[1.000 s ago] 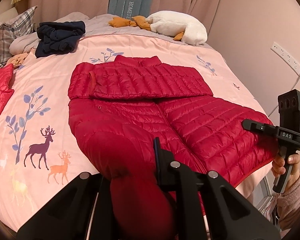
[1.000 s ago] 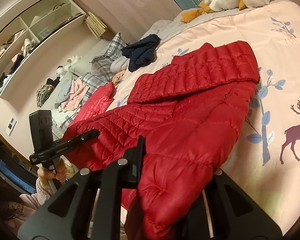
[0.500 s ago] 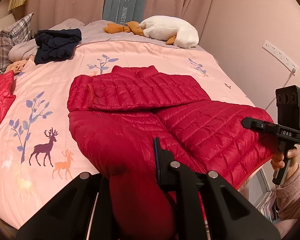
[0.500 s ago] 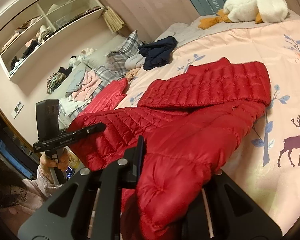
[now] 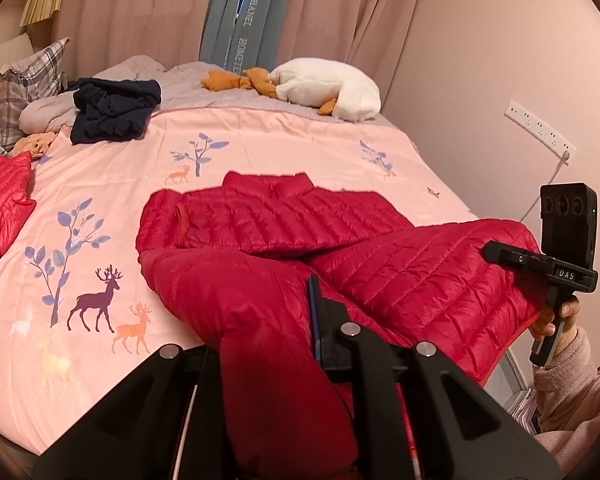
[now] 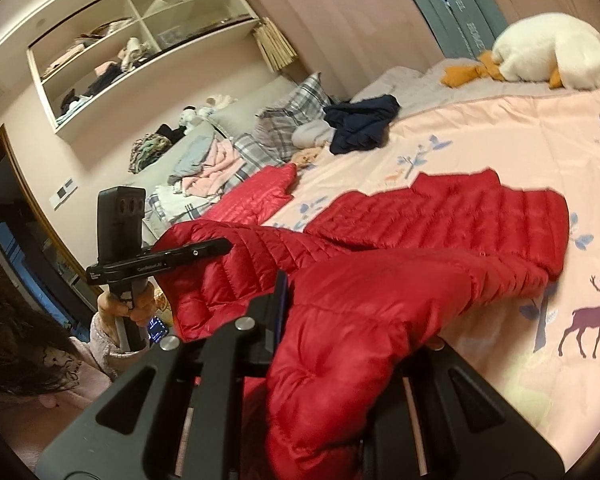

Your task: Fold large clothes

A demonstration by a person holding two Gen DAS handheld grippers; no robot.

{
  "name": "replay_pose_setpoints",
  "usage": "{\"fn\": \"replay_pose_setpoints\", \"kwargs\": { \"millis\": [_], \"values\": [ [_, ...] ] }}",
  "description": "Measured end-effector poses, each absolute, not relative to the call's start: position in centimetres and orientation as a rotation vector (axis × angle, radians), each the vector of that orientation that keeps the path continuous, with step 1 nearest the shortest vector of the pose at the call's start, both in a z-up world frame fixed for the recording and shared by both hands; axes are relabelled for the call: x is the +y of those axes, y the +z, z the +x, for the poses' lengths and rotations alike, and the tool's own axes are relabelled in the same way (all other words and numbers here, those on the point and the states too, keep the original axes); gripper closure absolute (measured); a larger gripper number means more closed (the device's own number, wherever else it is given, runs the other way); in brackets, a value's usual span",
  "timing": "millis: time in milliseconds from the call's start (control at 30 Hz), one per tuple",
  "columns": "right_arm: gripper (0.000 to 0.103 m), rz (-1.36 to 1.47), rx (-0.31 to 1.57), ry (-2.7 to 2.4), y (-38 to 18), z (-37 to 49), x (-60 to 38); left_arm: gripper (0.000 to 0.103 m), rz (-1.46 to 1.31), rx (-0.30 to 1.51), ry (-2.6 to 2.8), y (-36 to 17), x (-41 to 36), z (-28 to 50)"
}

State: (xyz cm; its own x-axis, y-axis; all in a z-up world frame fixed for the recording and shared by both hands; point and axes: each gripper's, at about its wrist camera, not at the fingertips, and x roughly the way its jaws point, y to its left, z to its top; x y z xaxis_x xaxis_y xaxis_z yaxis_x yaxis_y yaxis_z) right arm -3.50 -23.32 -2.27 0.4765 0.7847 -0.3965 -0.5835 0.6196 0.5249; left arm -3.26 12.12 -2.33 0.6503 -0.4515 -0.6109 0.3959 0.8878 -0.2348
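The jacket [image 5: 284,232] lies on the bed [image 5: 284,140], its near hem lifted off the bed. Behind the jacket sits a plush goose [image 5: 328,88]; behind and left, a heap of clothes [image 5: 112,112] (just beside the pillow [image 5: 24,88]). A second jacket [image 5: 0,200] lies well left of it.

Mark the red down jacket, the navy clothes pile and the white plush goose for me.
red down jacket [image 5: 284,216]: left wrist view, folded upper body.
navy clothes pile [image 5: 112,114]: left wrist view, middle of heap.
white plush goose [image 6: 552,50]: right wrist view, white body.

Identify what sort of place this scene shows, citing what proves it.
Most likely a home bedroom: a bed with a pink deer-print cover, plaid pillows at its head, and open wall shelves holding clothes.
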Motion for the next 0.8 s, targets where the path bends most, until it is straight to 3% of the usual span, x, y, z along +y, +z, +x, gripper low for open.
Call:
{"fn": "replay_pose_setpoints", "kwargs": {
  "millis": [800],
  "values": [
    [0.086, 0.458, 0.675, 0.611, -4.1, 6.6, -26.0, 0.091, -0.165, 0.732, -0.291, -3.7, 13.8, 6.7]
  ]
}}
